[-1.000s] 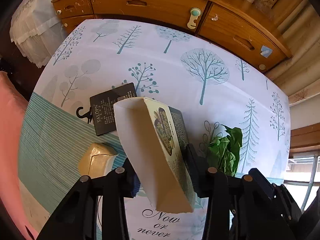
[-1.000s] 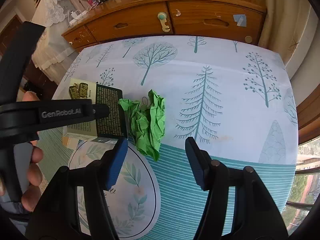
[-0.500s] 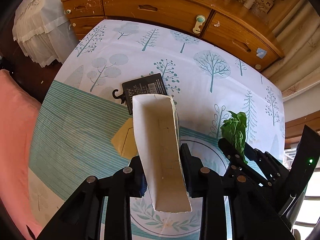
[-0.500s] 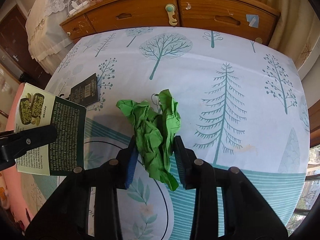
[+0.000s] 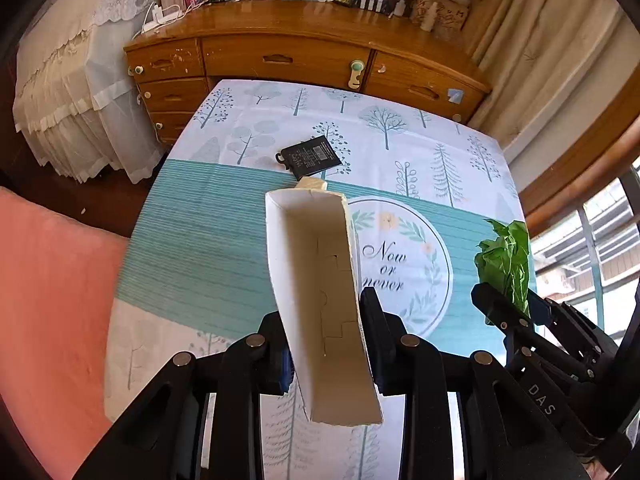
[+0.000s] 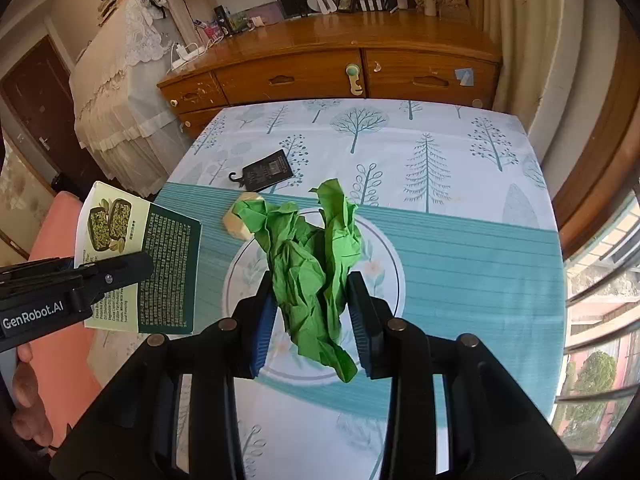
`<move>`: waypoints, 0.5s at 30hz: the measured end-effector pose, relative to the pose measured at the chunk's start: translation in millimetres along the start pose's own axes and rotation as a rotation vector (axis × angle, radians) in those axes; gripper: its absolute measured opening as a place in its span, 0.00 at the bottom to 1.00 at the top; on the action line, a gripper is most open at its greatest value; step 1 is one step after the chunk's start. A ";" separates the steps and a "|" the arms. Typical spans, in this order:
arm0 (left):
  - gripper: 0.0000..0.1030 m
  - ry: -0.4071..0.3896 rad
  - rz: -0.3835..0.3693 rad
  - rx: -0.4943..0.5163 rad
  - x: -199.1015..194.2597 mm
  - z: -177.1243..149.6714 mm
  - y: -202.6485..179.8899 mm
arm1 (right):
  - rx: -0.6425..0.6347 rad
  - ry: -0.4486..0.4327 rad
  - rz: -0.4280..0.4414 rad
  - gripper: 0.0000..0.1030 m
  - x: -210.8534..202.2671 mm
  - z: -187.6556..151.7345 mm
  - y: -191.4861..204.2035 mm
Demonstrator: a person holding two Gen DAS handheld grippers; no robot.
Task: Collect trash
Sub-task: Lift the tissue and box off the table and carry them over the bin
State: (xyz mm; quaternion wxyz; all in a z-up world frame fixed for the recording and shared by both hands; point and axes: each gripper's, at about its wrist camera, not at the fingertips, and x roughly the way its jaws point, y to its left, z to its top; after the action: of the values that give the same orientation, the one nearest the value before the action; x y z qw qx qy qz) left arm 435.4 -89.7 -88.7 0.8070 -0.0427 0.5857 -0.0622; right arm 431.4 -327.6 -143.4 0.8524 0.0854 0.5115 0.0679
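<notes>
Showing two pieces of trash held clear above the table: L gripper (image 5: 325, 344) is clenched on an opened cardboard box (image 5: 320, 300), white inside facing the L wrist cam, w/ the printed green outside visible from the R wrist cam; R gripper (image 6: 312, 316) is clenched on a crumpled green paper (image 6: 312, 264), pads pressing both sides, loose ends sticking up and hanging below the fingers. Both sets of jaws have just been closing, each w/ its item between them. Green paper also appears at the R edge of the L view, beside the box but apart from it. Left on the table: a black tag (image 6: 266, 170) w/ a hook-shaped end, lying flat on the tree print, and a pale yellowish scrap (image 6: 242, 226) just beside it, partly hidden behind the held items; touching or not, cannot tell. Tablecloth (image 5: 208, 248) has a teal striped band and a round "Now or never" motif. Beyond the table's far edge stands a wooden dresser (image 6: 320, 68) w/ drawers and small items on top. Part of a hand (image 6: 28, 408) shows at lower L of the R view.
</notes>
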 end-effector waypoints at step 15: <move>0.28 0.036 -0.064 0.231 -118.6 -234.3 91.2 | 0.149 -0.053 -0.081 0.31 -145.6 -237.3 159.9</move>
State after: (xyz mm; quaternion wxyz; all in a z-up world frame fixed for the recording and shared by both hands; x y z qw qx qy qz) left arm 181.0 19.2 -62.9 0.7936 0.0329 0.5872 -0.1558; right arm 149.1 -183.1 -93.5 0.8590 0.1294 0.4953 -0.0072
